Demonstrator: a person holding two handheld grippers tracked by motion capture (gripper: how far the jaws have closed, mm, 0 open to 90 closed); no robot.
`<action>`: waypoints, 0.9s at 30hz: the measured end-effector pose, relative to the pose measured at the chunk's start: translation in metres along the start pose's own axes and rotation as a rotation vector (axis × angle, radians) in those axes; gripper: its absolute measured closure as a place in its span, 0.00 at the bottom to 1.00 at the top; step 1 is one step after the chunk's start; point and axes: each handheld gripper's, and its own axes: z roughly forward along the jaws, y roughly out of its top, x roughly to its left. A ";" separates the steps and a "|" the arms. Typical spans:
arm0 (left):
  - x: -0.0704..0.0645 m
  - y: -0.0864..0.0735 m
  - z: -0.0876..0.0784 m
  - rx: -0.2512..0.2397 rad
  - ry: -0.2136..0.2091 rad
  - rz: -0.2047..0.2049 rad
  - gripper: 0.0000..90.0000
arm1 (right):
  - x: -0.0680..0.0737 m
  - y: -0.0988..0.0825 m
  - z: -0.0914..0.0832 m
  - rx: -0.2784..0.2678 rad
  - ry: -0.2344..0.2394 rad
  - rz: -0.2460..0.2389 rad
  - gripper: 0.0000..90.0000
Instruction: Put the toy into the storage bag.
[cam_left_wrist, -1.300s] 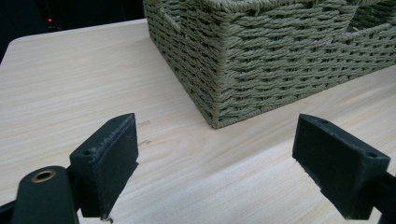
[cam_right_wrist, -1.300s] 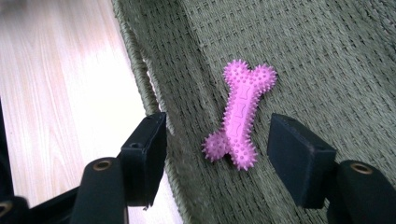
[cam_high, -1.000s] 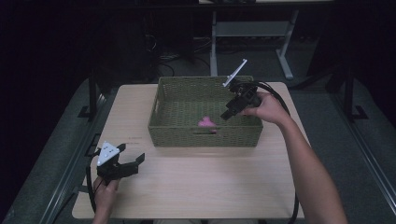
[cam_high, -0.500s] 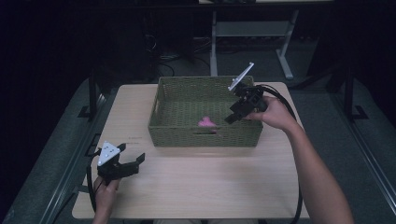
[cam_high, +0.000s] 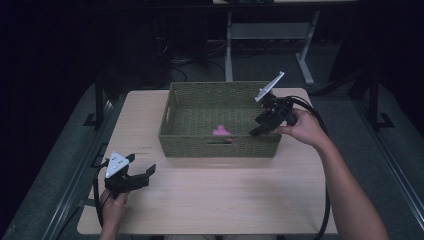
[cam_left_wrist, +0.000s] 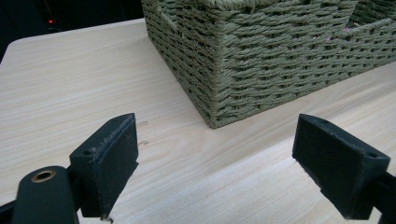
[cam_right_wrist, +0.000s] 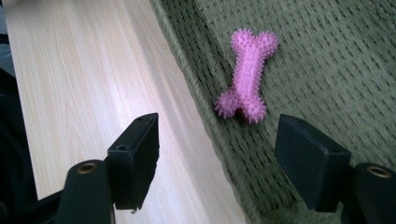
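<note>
Right gripper just opened, empty, over basket; bone toy seemingly inside

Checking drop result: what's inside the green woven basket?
One pink spiky bone-shaped rubber toy lies on the green woven basket floor. The strip behind the near wall is hidden.

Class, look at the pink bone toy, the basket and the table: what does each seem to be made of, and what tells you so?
Pink bone toy: likely soft rubber or plastic, matte, covered in small moulded spikes.
Basket: olive-green woven cord or fibre, perhaps paper rope; the braided rows show plainly.
Table: pale wood or wood-look laminate, smooth with a slight sheen; straight grain lines run along it.
</note>
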 end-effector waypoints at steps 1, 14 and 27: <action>0.000 0.000 0.000 0.000 0.000 0.002 0.15 | 0.000 -0.002 -0.001 -0.007 -0.003 0.000 0.33; -0.002 0.000 0.000 0.001 -0.001 0.011 0.15 | 0.007 -0.030 -0.010 -0.033 -0.027 0.013 0.33; 0.000 0.000 -0.001 -0.001 0.001 0.008 0.15 | 0.013 -0.059 -0.004 -0.032 -0.029 0.033 0.32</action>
